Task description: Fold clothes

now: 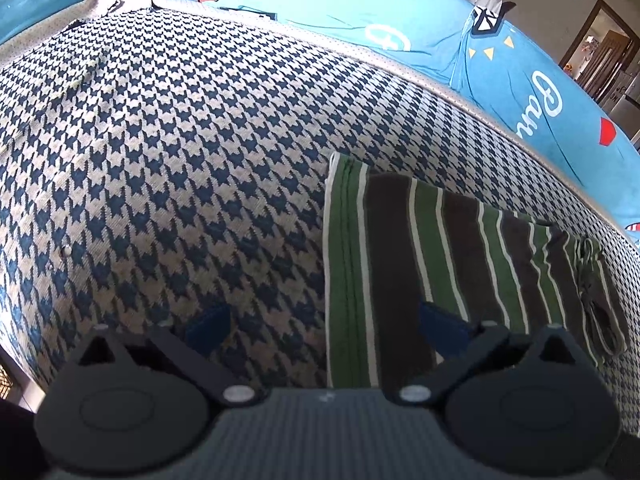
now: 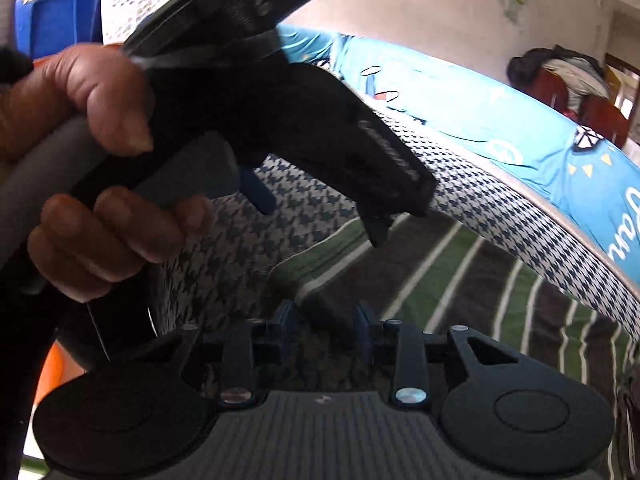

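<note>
Left wrist view: navy-and-cream houndstooth knit blanket covers the bed as the folding surface, with the green, brown and white striped folded garment lying flat on its right side. Left tongs are spread wide over the garment's edge, gripping nothing. Right tongs look partly open and empty, hovering just above the stripes.
</note>
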A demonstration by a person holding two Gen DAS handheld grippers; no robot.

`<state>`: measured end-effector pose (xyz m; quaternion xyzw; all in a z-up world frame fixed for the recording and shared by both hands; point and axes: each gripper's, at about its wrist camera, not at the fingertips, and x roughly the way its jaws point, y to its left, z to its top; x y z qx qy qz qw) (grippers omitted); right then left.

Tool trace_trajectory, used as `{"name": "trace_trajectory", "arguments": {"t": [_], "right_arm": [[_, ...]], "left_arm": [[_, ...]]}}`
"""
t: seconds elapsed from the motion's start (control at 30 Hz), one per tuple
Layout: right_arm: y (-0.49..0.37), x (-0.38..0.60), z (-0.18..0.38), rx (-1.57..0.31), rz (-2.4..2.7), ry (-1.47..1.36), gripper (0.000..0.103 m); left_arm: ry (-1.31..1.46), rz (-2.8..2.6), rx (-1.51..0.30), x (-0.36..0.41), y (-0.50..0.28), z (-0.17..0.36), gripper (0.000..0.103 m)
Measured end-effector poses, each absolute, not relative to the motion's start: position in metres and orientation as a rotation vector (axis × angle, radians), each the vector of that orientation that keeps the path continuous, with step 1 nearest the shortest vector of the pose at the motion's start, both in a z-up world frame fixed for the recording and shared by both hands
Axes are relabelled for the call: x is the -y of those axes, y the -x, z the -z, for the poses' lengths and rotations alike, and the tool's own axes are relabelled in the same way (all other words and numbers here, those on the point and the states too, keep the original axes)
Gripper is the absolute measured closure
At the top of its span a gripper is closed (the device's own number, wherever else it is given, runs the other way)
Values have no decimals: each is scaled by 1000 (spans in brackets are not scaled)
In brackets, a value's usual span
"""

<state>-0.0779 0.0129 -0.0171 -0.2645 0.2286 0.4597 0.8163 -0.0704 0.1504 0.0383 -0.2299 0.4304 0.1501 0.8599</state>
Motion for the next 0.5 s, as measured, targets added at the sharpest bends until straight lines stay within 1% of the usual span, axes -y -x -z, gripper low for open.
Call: {"name": "trace_trajectory", "arguments": {"t": [0.13, 0.3, 0.37, 0.4, 0.43, 0.5], "right_arm": [[75, -22, 22, -480, -996, 591, 70], [71, -31, 26, -457, -1007, 615, 71], [68, -32, 25, -466, -1004, 597, 80], [66, -32, 24, -476, -999, 579, 89], [63, -31, 23, -483, -990, 559, 93], [55, -25, 18, -508, -981, 485, 95]], "left_arm": [[484, -301, -925, -152, 66, -38, 0], [550, -269, -952, -163, 57, -40, 0], [580, -248, -962, -167, 55, -41, 0], [589, -237, -968, -168, 54, -41, 0], [597, -226, -974, -170, 53, -41, 0], [608, -200, -982, -171, 51, -43, 0]]}}
